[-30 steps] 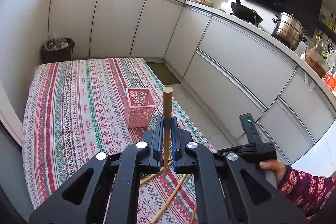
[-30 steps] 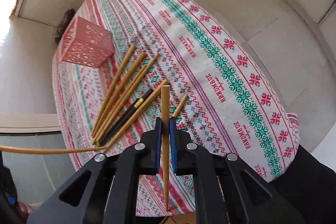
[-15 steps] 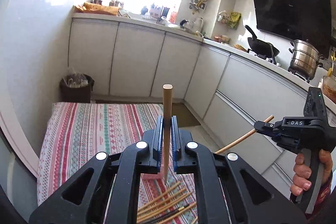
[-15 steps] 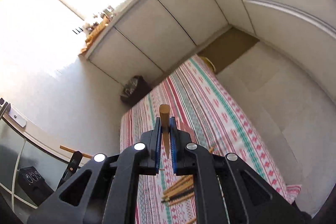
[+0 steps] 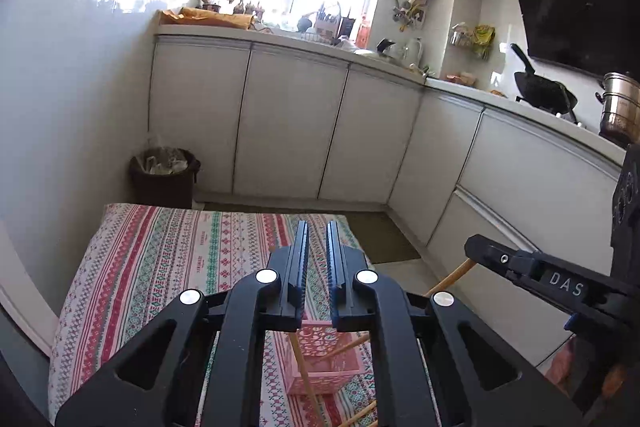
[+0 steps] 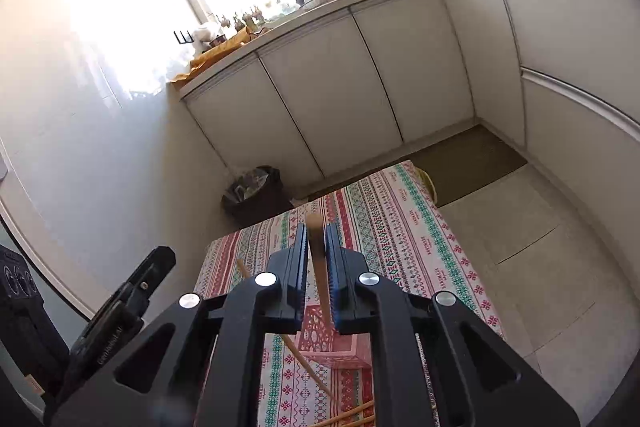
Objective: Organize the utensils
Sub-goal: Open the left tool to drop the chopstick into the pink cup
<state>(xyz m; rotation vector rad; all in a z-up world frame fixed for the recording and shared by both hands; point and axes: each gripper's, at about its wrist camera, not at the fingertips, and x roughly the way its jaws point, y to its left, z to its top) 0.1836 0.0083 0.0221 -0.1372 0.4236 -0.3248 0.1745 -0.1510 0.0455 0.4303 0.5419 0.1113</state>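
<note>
I find the left gripper (image 5: 317,227) above the bench (image 5: 160,267), which carries a striped, patterned cloth. Its fingers stand at a narrow gap with nothing between them; the cloth shows through the slot. Below them sits the pink basket (image 5: 324,363), upright on the near part of the bench. A light wooden chopstick (image 5: 302,367) slants across the basket's front, clear of the left fingers. I cannot tell whether its lower end rests inside the basket.

The right gripper (image 6: 316,227) is also above the basket, to the right of the left one, and both point toward the far cabinets. Its fingers are opening, with a second chopstick (image 6: 317,259) between them. That stick is blurred, and a sliver of gap shows along its right side, so the pads do not appear to clamp it. From the left wrist view it angles down and left, and its lower end shows inside the basket.

More loose chopsticks (image 6: 352,411) lie on the cloth at the near edge, just this side of the basket.
</note>
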